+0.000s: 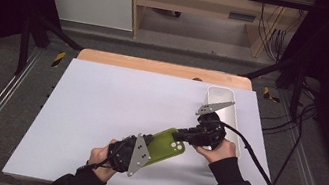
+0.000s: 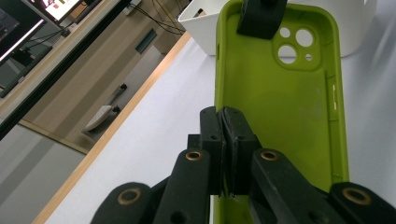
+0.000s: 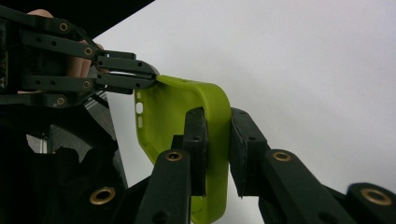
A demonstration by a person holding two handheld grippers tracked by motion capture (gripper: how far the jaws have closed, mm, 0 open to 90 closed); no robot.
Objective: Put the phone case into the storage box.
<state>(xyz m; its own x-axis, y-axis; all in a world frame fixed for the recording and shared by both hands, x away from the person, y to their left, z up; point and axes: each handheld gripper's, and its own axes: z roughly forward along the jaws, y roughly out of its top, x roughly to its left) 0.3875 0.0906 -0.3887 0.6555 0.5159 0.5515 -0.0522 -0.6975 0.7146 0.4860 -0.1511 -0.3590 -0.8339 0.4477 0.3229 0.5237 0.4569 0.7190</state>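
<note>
Left tongs (image 2: 225, 140) clamped on green phone case (image 2: 280, 102) wall; right tongs (image 3: 216, 140) pinch opposite camera-hole end, case above desk (image 1: 98, 112). Risk: soft rim slips out, case twists, drops.

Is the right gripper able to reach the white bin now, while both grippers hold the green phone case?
Probably not at once. The right gripper is shut on the green phone case, which the left gripper also clamps. The white bin sits close behind it, nothing between.

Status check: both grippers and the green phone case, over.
Left gripper shut on green phone case, bottom edge. Right gripper shut on its camera end. Case held between both above table. White bin behind, nothing blocking.
</note>
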